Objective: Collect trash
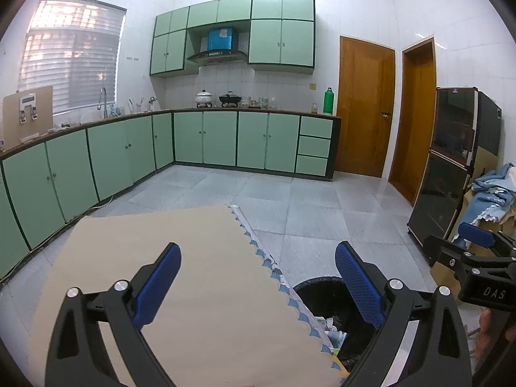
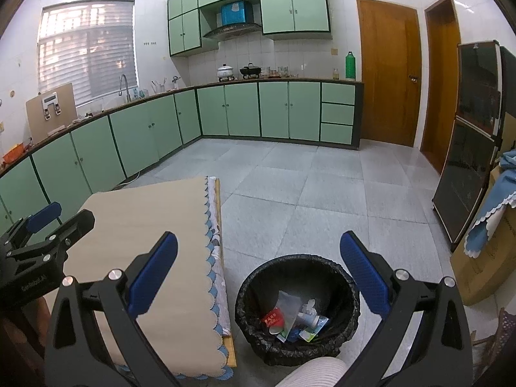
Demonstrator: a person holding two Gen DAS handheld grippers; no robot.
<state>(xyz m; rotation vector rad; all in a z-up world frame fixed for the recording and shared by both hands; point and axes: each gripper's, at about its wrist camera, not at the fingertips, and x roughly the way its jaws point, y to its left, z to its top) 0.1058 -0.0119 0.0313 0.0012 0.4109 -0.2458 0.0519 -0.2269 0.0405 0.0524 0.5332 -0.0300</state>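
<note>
A black-lined trash bin (image 2: pixel 296 309) stands on the floor beside the table and holds several wrappers, a red cup and crumpled paper (image 2: pixel 293 321). My right gripper (image 2: pixel 258 277) hangs open above the bin and the table's edge, nothing between its blue pads. In the left wrist view my left gripper (image 1: pixel 258 283) is open over the beige tablecloth (image 1: pixel 180 258), with the bin (image 1: pixel 325 309) partly hidden behind its right finger. Each gripper shows in the other's view: the right gripper (image 1: pixel 477 245) at the right edge, the left gripper (image 2: pixel 42 225) at the left edge.
The table (image 2: pixel 222 225) carries a beige cloth with a blue scalloped border. Green kitchen cabinets (image 2: pixel 145 129) line the left and far walls. A dark glass cabinet (image 2: pixel 467 148) and a cardboard box (image 2: pixel 483 258) with blue cloth stand at the right. Grey tiled floor (image 2: pixel 306 187) lies open ahead.
</note>
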